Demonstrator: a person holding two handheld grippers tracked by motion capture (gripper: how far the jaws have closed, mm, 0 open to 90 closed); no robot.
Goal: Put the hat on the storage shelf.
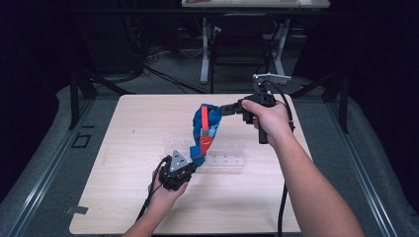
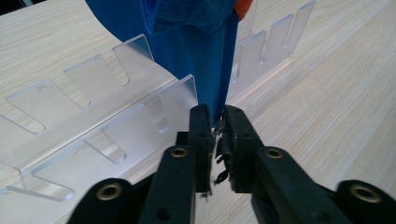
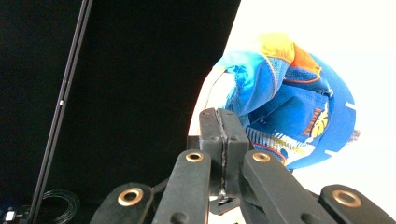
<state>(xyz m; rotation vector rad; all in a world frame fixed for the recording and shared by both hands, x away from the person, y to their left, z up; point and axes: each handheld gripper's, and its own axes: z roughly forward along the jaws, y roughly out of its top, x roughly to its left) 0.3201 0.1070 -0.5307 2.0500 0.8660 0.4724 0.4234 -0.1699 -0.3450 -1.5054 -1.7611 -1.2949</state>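
Got the blue cloth thing (image 1: 207, 129) strung between both tongs rn, hanging in the air over the clear acrylic rack (image 1: 228, 154) mid-counter (image 1: 123, 197). Left tongs (image 2: 217, 122) are pinched on its bottom edge, right tongs (image 3: 223, 126) are squeezed together on the top end w/ fabric coming out past the tips (looks like a small bag or garment, can't tell which tbh). It's bright blue w/ a red-orange strap or trim running down it, some mesh-ish knit at one end and a printed logo patch. Imo it's light and totally floppy, no stiffness, so it'll sag and fold wherever it isn't held. Smooth panel looks kinda slippery, so I'd grab the hems or strap, not the flat middle. Not fragile, but it could snag on the rack's slots.
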